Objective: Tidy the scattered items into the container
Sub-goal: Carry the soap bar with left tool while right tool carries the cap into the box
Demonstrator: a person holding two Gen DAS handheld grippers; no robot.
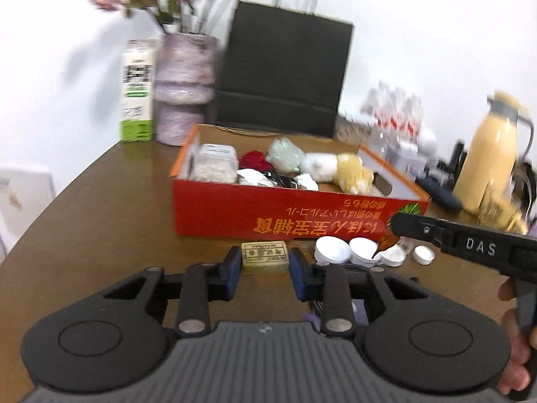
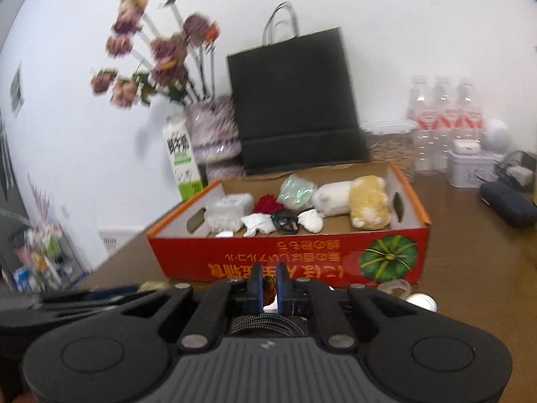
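The red cardboard box (image 1: 268,211) stands open on the brown table and holds a white-and-yellow plush toy (image 1: 339,168), crumpled paper, a red thing and a black cable. In front of it lies a small yellow box (image 1: 265,257), and my left gripper (image 1: 265,263) is shut on it, a blue pad against each side. Several white round cups (image 1: 345,252) lie just to its right. My right gripper (image 2: 268,287) is shut, pinching a small brown-orange thing (image 2: 268,290) that I cannot identify. From the left wrist view it (image 1: 394,225) reaches in from the right over the cups.
Behind the red box (image 2: 288,258) stand a black paper bag (image 2: 292,107), a vase of flowers (image 2: 214,134) and a milk carton (image 2: 181,161). Water bottles (image 2: 443,114), a yellow jug (image 1: 493,147) and a dark case (image 2: 506,205) crowd the right. A braided cable (image 2: 268,324) lies under my right gripper.
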